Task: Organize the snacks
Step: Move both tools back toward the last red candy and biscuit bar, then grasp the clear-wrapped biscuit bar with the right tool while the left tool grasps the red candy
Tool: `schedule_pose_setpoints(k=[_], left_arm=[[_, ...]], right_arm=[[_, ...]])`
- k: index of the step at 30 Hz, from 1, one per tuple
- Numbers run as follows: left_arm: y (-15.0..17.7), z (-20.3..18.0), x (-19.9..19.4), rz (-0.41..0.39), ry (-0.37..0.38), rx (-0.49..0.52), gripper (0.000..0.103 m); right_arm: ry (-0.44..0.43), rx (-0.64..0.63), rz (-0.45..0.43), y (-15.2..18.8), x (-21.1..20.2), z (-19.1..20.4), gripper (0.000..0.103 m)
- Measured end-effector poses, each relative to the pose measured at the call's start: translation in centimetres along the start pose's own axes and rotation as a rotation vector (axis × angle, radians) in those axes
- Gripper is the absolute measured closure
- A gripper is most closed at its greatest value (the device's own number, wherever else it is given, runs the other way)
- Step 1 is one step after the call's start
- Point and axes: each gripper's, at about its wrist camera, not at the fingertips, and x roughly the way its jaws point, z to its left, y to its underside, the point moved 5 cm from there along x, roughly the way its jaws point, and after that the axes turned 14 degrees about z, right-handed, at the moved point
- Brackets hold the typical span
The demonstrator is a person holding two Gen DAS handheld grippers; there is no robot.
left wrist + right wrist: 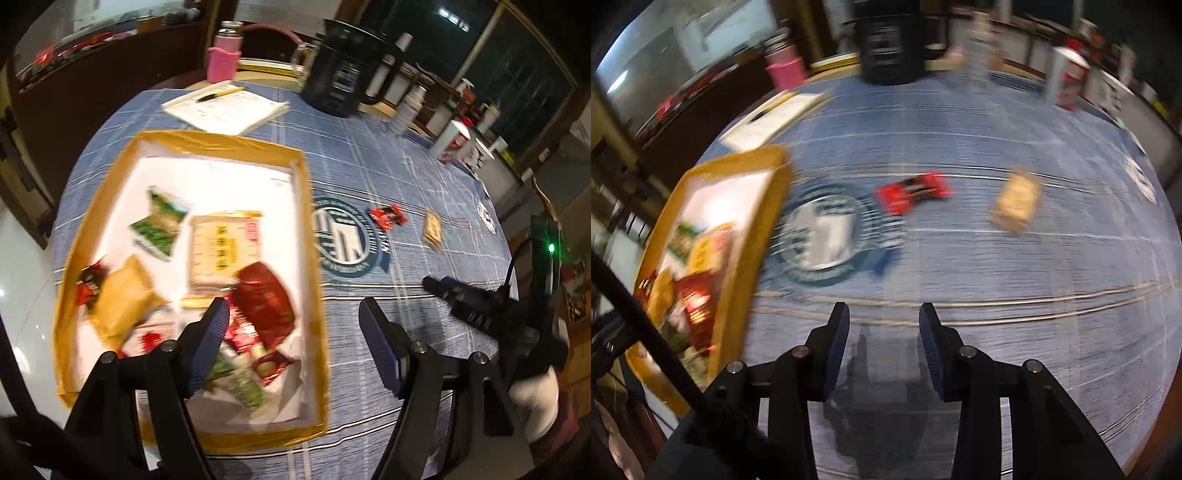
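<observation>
A shallow box with a gold rim [308,236] lies on the blue checked tablecloth and holds several snack packets: green [159,224], cream [221,248], dark red [266,301], tan [123,295]. My left gripper [293,321] is open and empty over the box's near right edge. A red packet [388,216] and a tan packet [433,229] lie loose on the cloth to the right. In the blurred right wrist view my right gripper [884,319] is open and empty above bare cloth, with the red packet [913,191] and tan packet [1015,203] ahead and the box [738,258] at left.
A notepad with a pen [225,107], a pink-sleeved bottle [223,59] and a large black jug [341,70] stand at the table's far side. Cups and cans [456,138] line the far right edge. The right gripper's body [480,306] shows at right.
</observation>
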Motion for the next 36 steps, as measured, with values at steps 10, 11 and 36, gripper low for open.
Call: schedule_pose_setpoints(k=[10, 11, 36], left_arm=[[-2.4, -6.1, 3.2, 0.027, 0.0, 0.053, 0.03], [-2.8, -6.7, 3.5, 0.025, -0.007, 0.064, 0.03], [-13.7, -14.4, 15.7, 0.098, -0.149, 0.376, 0.029]], right_arm=[[-0.115, 0.227, 0.041, -6.0, 1.1, -12.9, 0.063], [-0.121, 0.229, 0.049, -6.7, 1.6, -13.2, 0.062], [-0.008, 0.095, 0.082, -9.7, 5.3, -12.9, 0.071]])
